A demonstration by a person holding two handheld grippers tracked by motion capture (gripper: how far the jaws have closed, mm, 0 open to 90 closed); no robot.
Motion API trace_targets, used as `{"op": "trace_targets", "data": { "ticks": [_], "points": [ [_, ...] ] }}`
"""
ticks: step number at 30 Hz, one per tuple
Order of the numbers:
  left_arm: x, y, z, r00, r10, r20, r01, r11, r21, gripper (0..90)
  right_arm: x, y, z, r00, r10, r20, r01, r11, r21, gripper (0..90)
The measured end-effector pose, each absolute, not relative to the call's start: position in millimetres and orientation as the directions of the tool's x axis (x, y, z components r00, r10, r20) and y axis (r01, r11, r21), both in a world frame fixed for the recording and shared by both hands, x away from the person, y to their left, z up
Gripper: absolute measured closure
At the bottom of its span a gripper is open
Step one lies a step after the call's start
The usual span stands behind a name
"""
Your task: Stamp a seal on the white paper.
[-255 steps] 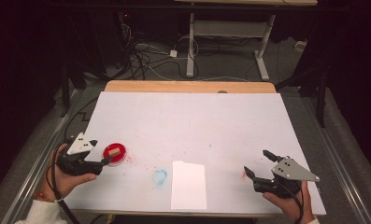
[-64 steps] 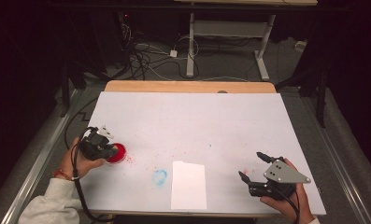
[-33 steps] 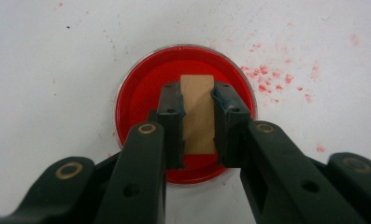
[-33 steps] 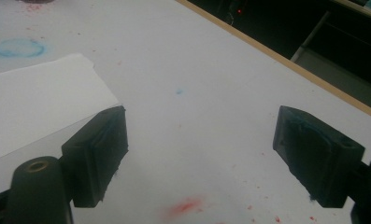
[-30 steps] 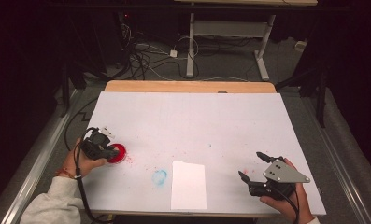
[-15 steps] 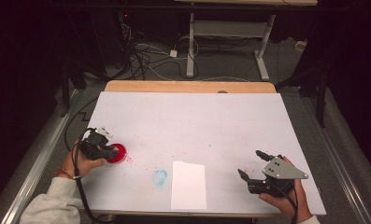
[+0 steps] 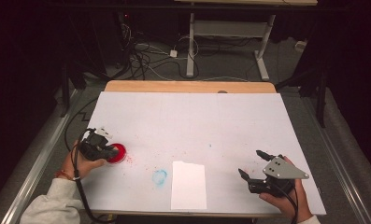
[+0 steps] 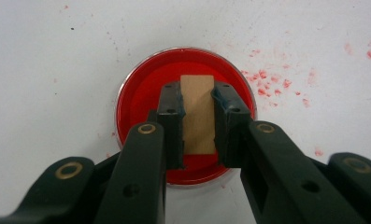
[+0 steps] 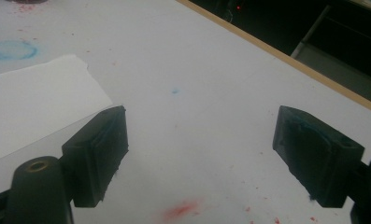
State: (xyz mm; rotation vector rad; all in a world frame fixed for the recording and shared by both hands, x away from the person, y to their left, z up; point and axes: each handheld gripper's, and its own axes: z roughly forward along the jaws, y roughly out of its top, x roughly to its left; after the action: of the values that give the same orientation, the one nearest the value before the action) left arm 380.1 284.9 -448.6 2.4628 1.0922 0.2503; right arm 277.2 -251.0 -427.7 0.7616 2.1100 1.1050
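A shallow round dish of red paint [image 8: 141, 93] sits on the white table near its left edge, also in the high view [image 7: 119, 152]. My left gripper [image 8: 198, 93] points down into the dish, shut on a small tan block [image 8: 198, 116] that stands upright between its pads over the paint. From above, the left gripper [image 7: 99, 145] covers the dish's left side. A white sheet of paper [image 7: 189, 184] lies at the front middle. My right gripper [image 7: 251, 162] rests to the right of the sheet, open with nothing between its fingers, as its own view [image 9: 202, 135] confirms.
A faint blue ring stain [image 7: 160, 177] marks the table left of the paper, and red paint specks [image 8: 267, 79] lie beside the dish. A wooden strip [image 7: 188, 86] edges the table's far side. Cables and desk legs [image 7: 192, 42] stand on the floor beyond.
Since 8.5 s ago my left gripper has tipped down over the red dish. Over the last second it barely shifts, and the right gripper has edged slightly.
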Motion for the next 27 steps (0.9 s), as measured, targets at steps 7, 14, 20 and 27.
{"op": "trace_targets", "data": {
  "ticks": [7, 14, 20, 27],
  "points": [
    [376, 284, -442, 0.670, 0.742, 0.001, 0.653, -0.590, 0.475, 73.9, 276, -251, -426, -0.633, 0.729, -0.259, 0.193, 0.473, 0.860, 18.6],
    [367, 283, -424, 0.669, 0.743, 0.029, 0.616, -0.576, 0.538, 73.9, 275, -252, -427, -0.633, 0.727, -0.265, 0.193, 0.480, 0.856, 18.6],
    [357, 278, -412, 0.682, 0.730, 0.052, 0.579, -0.581, 0.573, 73.9, 273, -250, -425, -0.635, 0.723, -0.271, 0.182, 0.481, 0.858, 18.6],
    [352, 265, -402, 0.708, 0.703, 0.062, 0.536, -0.593, 0.601, 73.9, 270, -250, -424, -0.637, 0.720, -0.275, 0.170, 0.479, 0.861, 18.5]
  ]
}}
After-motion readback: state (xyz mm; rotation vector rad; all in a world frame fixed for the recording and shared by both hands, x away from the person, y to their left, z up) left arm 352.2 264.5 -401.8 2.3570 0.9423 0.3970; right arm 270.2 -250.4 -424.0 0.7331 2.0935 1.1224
